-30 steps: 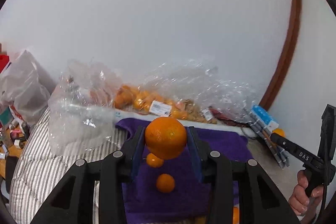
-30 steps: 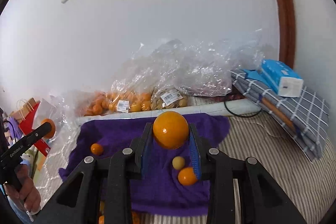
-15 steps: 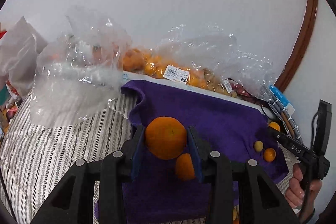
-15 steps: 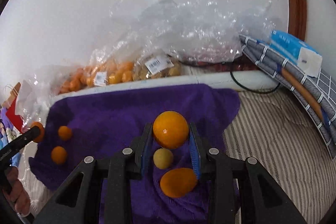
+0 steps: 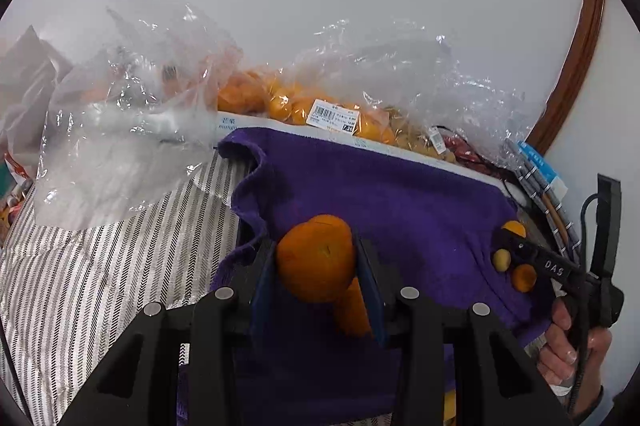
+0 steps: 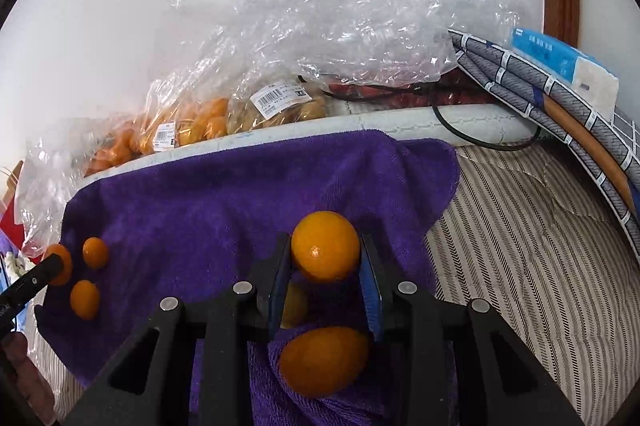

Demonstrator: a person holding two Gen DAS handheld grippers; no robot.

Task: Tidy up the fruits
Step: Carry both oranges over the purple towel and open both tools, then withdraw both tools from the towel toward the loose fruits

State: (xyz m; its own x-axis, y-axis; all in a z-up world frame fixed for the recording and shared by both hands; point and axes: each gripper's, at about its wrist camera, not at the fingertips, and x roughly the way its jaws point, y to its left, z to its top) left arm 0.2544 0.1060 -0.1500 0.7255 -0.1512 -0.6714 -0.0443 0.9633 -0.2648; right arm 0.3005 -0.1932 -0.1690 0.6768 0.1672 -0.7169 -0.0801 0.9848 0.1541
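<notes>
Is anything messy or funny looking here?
Yes. The purple towel lies rumpled, bunched into folds near the big orange fruit, and its far corner curls up. Crinkled plastic bags are heaped against the wall.

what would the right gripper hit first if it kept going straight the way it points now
Probably the purple towel. The right gripper is shut on a yellow-orange fruit and angles down at bare cloth just beyond it; depth is hard to judge through the fisheye.
</notes>
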